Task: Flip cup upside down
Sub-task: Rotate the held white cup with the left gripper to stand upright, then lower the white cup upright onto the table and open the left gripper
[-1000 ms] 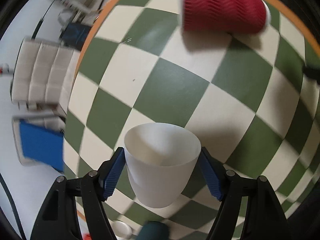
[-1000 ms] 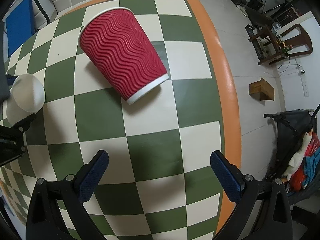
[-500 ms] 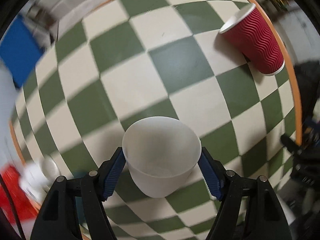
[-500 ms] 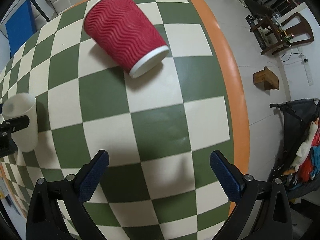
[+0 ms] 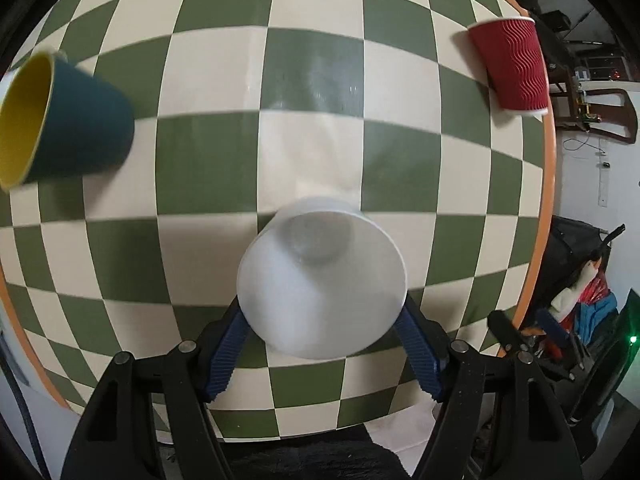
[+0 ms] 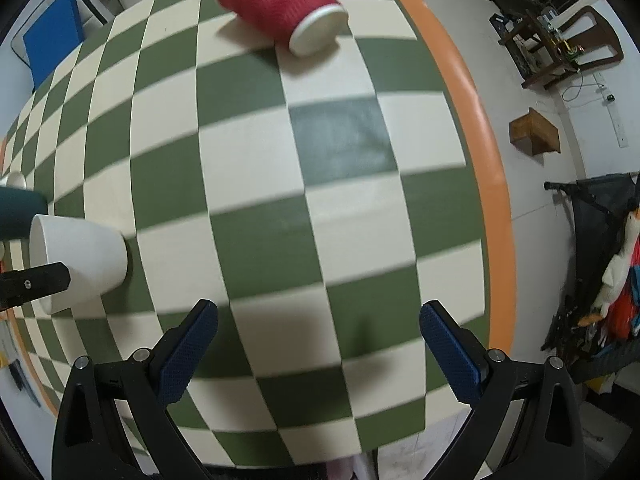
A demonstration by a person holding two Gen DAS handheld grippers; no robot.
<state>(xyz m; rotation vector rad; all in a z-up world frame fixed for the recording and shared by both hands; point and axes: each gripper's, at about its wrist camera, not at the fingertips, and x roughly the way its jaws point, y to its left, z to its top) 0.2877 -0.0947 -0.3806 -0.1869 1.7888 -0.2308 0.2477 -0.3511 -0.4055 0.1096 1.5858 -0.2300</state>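
Note:
My left gripper (image 5: 322,344) is shut on a white plastic cup (image 5: 320,284), its blue pads on the cup's sides near the rim. The cup's open mouth faces my camera and its base points toward the checkered table (image 5: 224,160). In the right wrist view the same cup (image 6: 78,260) is at the far left, upright on the table, wide mouth up, with the left gripper's black finger across it. My right gripper (image 6: 318,344) is open and empty above the table's near part.
A red ribbed paper cup (image 6: 276,4) stands upside down near the table's orange edge (image 6: 480,152); it also shows in the left wrist view (image 5: 510,64). A dark teal cup with a yellow inside (image 5: 64,120) stands at the left. Chairs and clutter stand beyond the table.
My left gripper has swung round with the white cup, so the red cup moved to the far right and the teal cup came into view. The right gripper drew back a little.

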